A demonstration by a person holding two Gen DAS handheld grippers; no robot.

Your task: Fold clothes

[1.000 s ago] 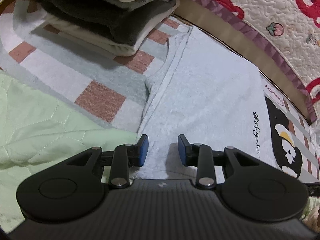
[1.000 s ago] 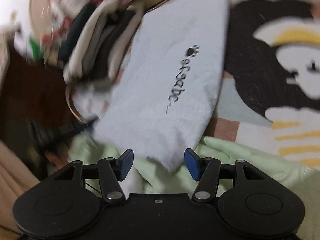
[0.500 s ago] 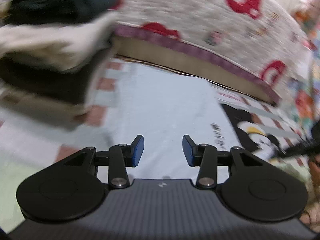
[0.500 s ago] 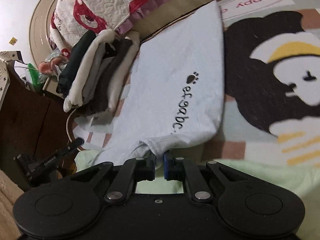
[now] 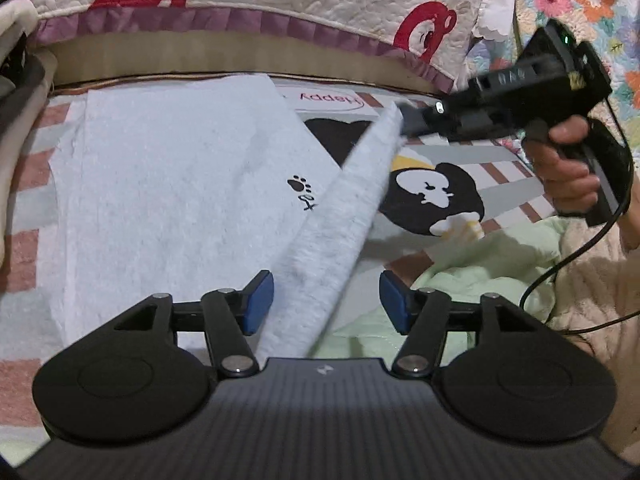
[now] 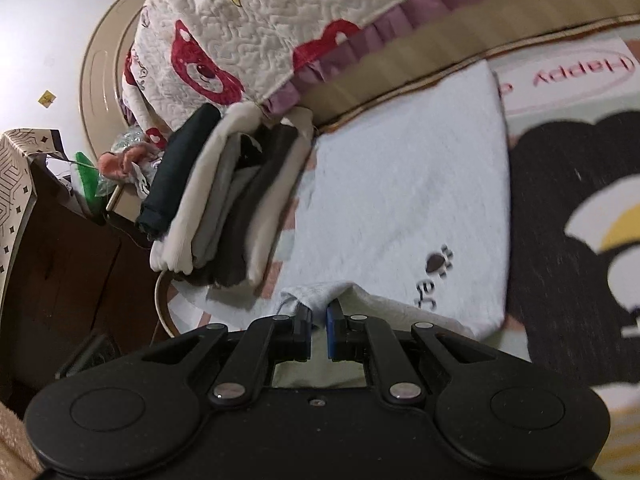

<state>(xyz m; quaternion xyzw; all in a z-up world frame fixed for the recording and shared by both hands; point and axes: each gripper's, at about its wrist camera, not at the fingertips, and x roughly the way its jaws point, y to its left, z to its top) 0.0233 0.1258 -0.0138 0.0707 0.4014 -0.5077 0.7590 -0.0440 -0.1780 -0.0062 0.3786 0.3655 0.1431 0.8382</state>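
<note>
The right hand-held gripper (image 6: pixel 319 330) has its 2 blue-padded fingers (image 6: pixel 333 330) pinched together on a bunched edge of the pale shirt (image 6: pixel 400 184), lifting that edge into a small peak. The rest of the shirt lies flat on the mat (image 6: pixel 568 216), its paw print and dark lettering showing near the lower right. Just left of the shirt sits a stack (image 6: pixel 224 200) of folded clothes in dark, cream and grey layers. A quilt (image 6: pixel 256 32) with red bears hangs behind.
</note>
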